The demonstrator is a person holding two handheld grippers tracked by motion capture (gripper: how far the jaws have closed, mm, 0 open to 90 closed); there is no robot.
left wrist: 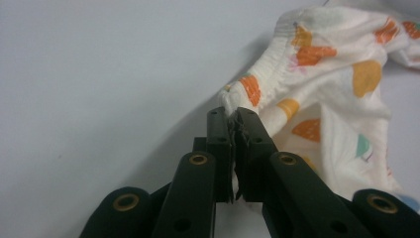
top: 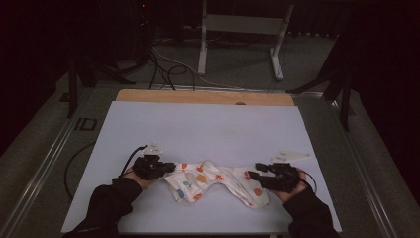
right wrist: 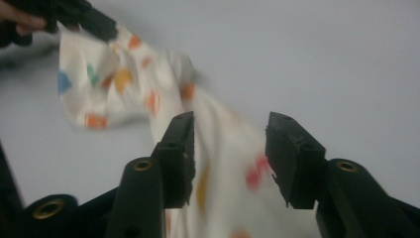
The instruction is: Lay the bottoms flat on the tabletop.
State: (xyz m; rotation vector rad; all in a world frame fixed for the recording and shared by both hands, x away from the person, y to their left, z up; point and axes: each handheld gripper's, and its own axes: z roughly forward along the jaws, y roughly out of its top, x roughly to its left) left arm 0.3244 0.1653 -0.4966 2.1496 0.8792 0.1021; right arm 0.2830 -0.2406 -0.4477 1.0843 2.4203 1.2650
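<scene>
Your sleeves come in over the near edge of the counter (top: pixel 208 124), and nothing else lies on its pale surface close to your hands. The left claw (top: pixel 167 167) is clamped tight on the hem of the patterned garment (top: pixel 218 182); in the left gripper view the cloth (left wrist: pixel 322 99) is pinched between the pads and spreads away to the right. The right claw (top: pixel 253 173) stands part-way open, pads clear of the fabric, with the garment's other end (right wrist: pixel 223 163) lying between and beyond its jaws. The garment lies crumpled near the near edge, stretched between the two claws. To the sides and toward the far edge the counter is bare, giving you open room. Beyond the far edge, cables (top: pixel 163 64) and a metal frame (top: pixel 242 29) stand on the floor.
</scene>
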